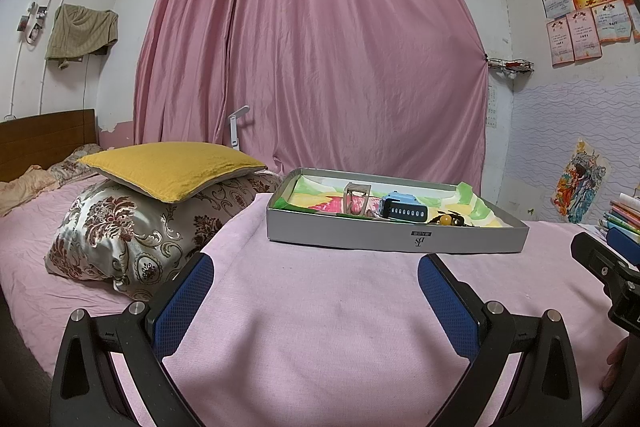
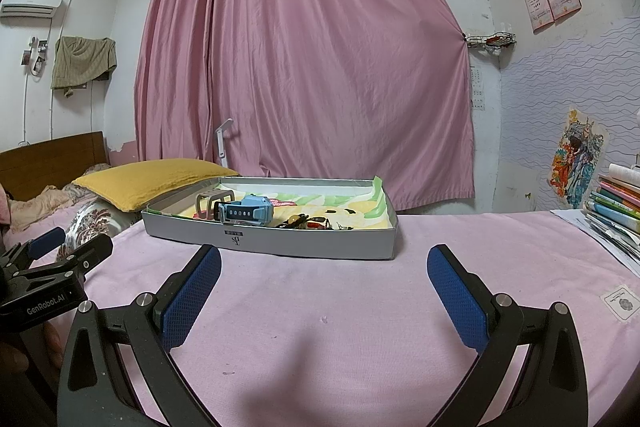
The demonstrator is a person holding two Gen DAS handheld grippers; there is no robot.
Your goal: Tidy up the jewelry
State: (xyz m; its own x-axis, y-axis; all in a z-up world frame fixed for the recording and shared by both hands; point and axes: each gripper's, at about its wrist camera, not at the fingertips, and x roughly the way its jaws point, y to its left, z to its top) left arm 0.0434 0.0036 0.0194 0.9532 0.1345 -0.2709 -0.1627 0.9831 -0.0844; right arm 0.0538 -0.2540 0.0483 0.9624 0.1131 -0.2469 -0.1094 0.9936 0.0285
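Left wrist view: grey box (image 1: 396, 241) lies long axis crosswise, beyond left gripper (image 1: 316, 279), apart. Blue watch (image 1: 402, 209) lies inside the box. Both left gripper and right gripper (image 2: 324, 271) jaws are spread, empty.

Each black hand-held gripper (image 1: 316, 267) has blue textured pads (image 1: 188, 303).

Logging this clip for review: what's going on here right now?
A person holds two handheld grippers over a bed covered in pink cloth. The left gripper and right gripper both hang open and empty, short of a shallow grey box. Inside the box lie a blue watch, a beige clip-like piece and a small jumble of dark trinkets, too small to tell apart. Nothing is gripped yet.
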